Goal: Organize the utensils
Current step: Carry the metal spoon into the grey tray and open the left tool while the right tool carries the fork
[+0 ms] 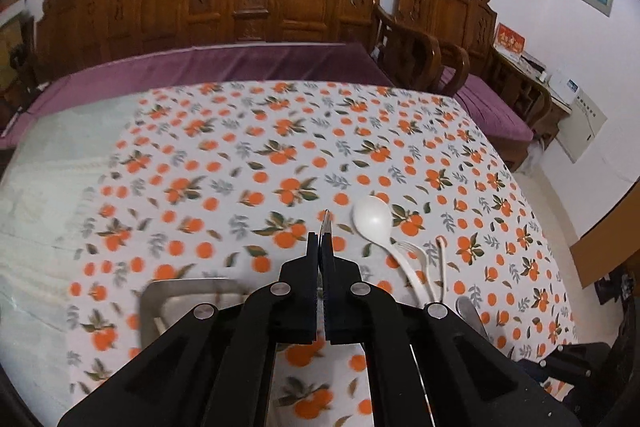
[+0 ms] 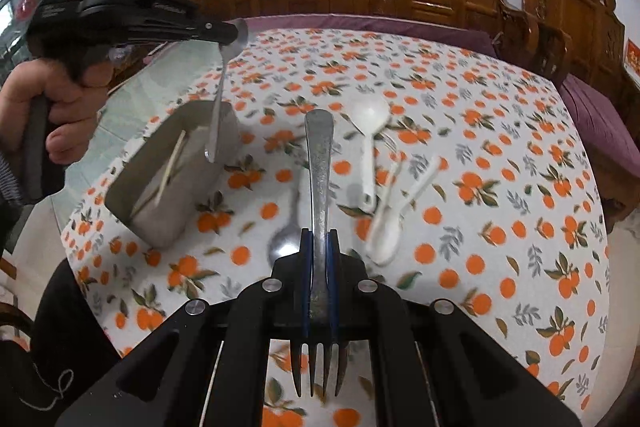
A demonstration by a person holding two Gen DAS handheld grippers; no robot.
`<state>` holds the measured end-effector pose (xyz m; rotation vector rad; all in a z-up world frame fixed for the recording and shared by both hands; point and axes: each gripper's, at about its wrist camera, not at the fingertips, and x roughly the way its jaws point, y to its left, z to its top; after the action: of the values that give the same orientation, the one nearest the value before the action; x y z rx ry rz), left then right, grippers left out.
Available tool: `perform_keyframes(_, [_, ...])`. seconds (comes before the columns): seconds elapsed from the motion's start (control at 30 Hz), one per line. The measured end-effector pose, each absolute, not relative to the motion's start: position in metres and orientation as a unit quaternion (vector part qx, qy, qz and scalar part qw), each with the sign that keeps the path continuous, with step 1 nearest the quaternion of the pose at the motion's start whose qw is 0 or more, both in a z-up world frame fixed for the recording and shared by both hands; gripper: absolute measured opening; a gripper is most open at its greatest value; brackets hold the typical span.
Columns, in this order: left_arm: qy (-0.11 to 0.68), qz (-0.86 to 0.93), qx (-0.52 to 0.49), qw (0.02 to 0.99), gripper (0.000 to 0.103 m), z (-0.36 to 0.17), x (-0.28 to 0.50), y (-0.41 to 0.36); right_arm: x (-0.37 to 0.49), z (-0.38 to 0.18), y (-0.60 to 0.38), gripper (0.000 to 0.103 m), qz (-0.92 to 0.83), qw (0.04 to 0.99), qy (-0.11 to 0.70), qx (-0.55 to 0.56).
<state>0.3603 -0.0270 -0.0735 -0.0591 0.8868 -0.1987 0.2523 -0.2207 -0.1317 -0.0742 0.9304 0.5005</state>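
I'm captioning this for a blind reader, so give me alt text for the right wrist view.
The right gripper clamps a metal fork, tines toward the camera, above an orange-print tablecloth. At left, the left gripper holds a metal spoon over a metal box; white plastic utensils lie to the right.

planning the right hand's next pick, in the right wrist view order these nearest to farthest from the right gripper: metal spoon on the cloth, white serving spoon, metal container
1. metal spoon: just left of the right gripper, lying on the cloth.
2. white serving spoon: ahead, slightly right.
3. metal container: far left; close to the white spoon in distance, so 2 and 3 are uncertain.
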Motion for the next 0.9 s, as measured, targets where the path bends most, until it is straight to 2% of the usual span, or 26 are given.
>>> perform_keyframes(0.27, [0.436, -0.078, -0.020, 0.896, 0.001, -0.077, 0.339, 0.024, 0.252, -0.123, -0.175, 0.008, 0.256, 0.861, 0.437, -0.043])
perform_keyframes(0.53, [0.471, -0.058, -0.002, 0.880, 0.001, -0.123, 0.343, 0.062, 0.258, -0.115, -0.136, 0.008, 0.268, 0.859, 0.434, -0.043])
perform_keyframes(0.9, [0.532, -0.072, 0.011, 0.843, 0.001, -0.181, 0.339, 0.075, 0.267, -0.110, -0.093, 0.008, 0.278, 0.855, 0.435, -0.038])
